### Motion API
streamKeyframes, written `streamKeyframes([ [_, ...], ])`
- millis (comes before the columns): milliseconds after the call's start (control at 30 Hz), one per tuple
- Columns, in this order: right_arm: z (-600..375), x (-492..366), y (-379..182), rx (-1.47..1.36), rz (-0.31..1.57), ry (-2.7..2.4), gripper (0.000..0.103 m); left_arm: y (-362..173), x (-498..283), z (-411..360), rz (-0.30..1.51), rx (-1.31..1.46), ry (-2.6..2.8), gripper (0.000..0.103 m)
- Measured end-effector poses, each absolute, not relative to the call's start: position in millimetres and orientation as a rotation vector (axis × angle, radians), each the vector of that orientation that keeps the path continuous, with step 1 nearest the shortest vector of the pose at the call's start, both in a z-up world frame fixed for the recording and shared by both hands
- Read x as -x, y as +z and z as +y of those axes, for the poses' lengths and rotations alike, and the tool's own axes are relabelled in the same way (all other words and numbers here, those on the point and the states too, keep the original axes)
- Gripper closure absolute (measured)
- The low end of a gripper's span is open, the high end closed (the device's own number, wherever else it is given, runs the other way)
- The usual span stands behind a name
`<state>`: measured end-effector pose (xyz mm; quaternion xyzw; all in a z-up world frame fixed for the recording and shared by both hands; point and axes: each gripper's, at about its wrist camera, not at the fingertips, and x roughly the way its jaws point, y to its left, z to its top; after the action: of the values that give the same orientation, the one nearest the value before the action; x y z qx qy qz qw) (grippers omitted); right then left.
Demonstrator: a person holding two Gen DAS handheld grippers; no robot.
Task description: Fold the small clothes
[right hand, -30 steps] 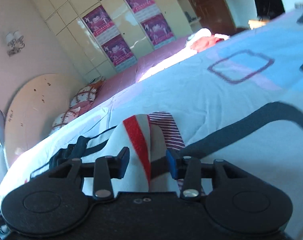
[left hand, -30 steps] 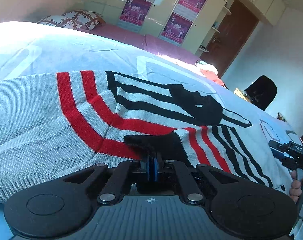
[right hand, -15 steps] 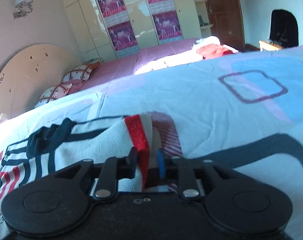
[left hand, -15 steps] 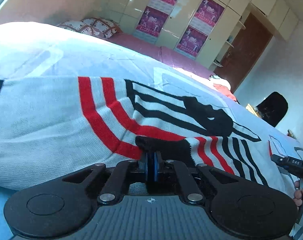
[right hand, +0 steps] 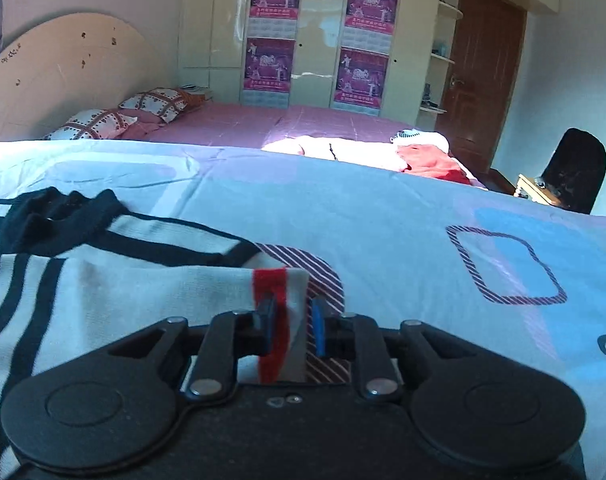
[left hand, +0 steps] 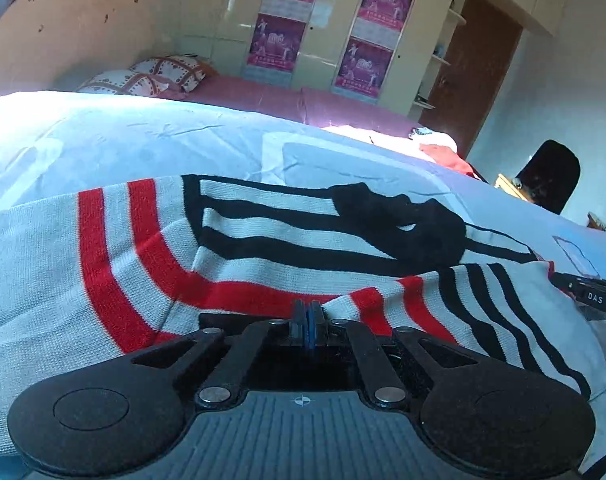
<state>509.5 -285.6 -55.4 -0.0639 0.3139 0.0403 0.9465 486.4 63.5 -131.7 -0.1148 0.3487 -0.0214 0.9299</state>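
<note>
Sweater (left hand: 263, 248) lies on bed (right hand: 383, 208). Left tool (left hand: 307, 326) pressed together on fabric; right tool (right hand: 293, 326) apart around cuff. Fold may slip if released unevenly.

On my right gripper (left hand: 591, 294), seen at the edge of my left wrist view, I read the white letters "DAS". The purple posters (right hand: 269, 64) on the wardrobe doors carry print too small for me to make out.
</note>
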Motion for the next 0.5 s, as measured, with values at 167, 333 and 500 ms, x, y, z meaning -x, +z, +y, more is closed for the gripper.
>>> streamKeyframes([
  [167, -292, -484, -28, 0.038, 0.583, 0.125, 0.082, -106, -477, 51, 0.67, 0.214, -0.017, 0.1],
  [333, -235, -436, -22, 0.05, 0.607, 0.385, 0.083, -104, -483, -17, 0.694, 0.177, -0.184, 0.099],
  [500, -219, -419, -41, 0.199, 0.659, 0.362, 0.084, -127, -474, -55, 0.709, 0.092, -0.228, 0.1],
])
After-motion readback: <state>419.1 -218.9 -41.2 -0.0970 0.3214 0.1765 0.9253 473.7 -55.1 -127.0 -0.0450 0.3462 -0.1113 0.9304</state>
